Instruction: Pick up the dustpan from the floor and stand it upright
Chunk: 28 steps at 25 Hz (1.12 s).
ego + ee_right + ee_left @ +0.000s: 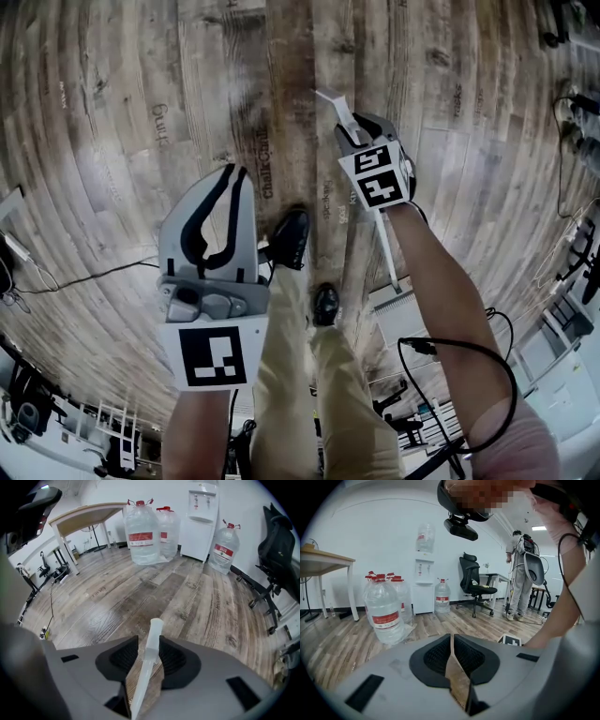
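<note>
While the right gripper (359, 128) pinches the dustpan's white handle (151, 639) between its pads, the handle's tip sticks out past the jaws. The dustpan (401, 323) reaches back beside the person's shoes (289, 236); whether it touches the wood floor (141, 112) cannot be told. The left gripper (230, 178), well apart, has its jaws pressed together on nothing.

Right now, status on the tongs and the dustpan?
Left tongs shut, empty. Right tongs shut on dustpan handle, near its top end. Water jugs far off, nothing in the way.
</note>
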Available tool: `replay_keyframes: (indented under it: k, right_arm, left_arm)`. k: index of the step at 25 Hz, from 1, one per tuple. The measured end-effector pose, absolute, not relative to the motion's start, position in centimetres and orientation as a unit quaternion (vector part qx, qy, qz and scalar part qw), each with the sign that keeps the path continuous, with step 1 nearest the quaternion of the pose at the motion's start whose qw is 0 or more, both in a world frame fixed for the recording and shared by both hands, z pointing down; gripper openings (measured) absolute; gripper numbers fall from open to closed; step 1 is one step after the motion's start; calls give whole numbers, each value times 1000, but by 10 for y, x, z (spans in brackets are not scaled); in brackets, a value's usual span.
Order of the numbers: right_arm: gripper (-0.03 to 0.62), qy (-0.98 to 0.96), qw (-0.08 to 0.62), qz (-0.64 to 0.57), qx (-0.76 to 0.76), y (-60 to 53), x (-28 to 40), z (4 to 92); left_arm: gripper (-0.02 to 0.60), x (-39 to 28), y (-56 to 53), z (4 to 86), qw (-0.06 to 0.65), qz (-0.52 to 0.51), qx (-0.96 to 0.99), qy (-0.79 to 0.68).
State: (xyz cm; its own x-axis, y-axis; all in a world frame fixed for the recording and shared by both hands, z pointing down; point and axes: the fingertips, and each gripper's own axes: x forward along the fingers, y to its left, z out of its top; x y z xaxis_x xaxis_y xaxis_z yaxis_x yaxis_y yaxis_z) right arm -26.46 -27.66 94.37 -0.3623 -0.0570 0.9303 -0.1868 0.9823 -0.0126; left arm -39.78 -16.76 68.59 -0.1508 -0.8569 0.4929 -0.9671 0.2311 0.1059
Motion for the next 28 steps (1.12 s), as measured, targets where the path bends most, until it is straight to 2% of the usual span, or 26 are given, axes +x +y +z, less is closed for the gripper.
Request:
replay_keyframes:
  k: [4,15,16,23,28]
  right_arm:
    - [101,-821,563,48,74,-280,-264,945]
    - [81,-838,539,31,77,-274,-258,887]
    - [3,-842,532,26,82,-275,-257,874]
    - [2,-861,498,23,105,-291,-244,817]
    - [2,-864,489,25,121,-307,-251,822]
  left_arm:
    - [17,-395,-166,685,234,118,610,-748]
    - [17,-383,-172,639,210,117,618,-748]
    - [17,-382,-175,630,204,117,621,-748]
    - [17,-360,-194,577,170,112,642,-739]
    - [17,-349,-195,586,170,118,649,-732]
